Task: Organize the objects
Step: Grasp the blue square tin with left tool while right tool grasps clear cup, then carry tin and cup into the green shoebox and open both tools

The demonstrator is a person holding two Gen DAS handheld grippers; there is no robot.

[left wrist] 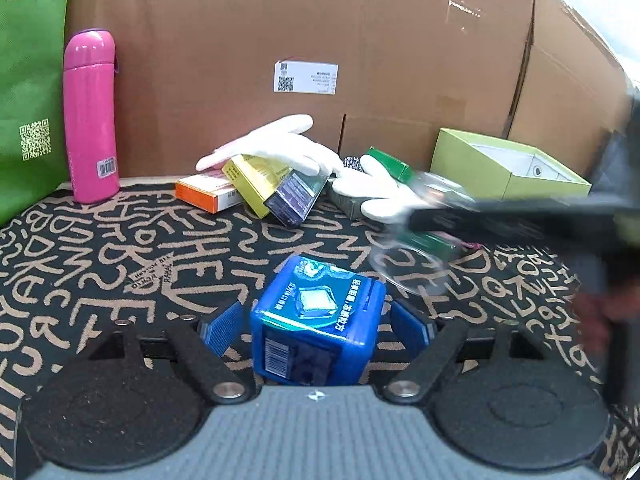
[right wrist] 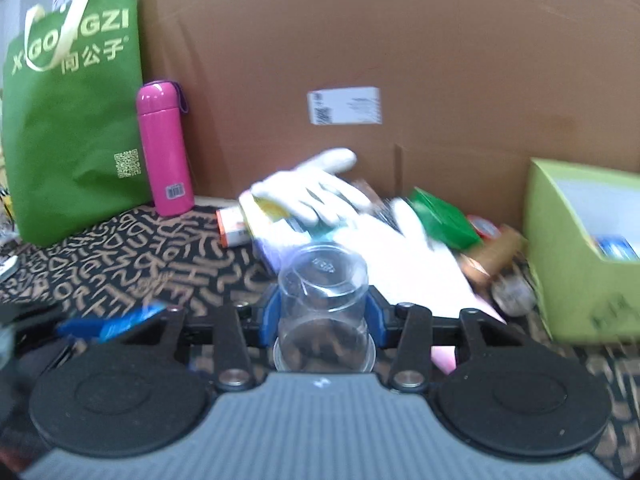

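Observation:
My left gripper (left wrist: 318,326) is open, its blue pads on either side of a blue cube-shaped box (left wrist: 316,320) that rests on the patterned cloth; a gap shows on each side. My right gripper (right wrist: 322,314) is shut on a clear plastic cup (right wrist: 322,300), held on its side above the cloth; it shows blurred in the left wrist view (left wrist: 412,268). A pile of small boxes (left wrist: 256,188) and white gloves (left wrist: 280,144) lies at the back. An open light-green box (right wrist: 576,248) stands at the right.
A pink bottle (left wrist: 90,116) and a green bag (right wrist: 76,120) stand at the back left. A large cardboard wall (left wrist: 320,40) closes the back. The black-and-tan patterned cloth (left wrist: 100,260) covers the table. A green packet (right wrist: 444,220) and round tins lie beside the light-green box.

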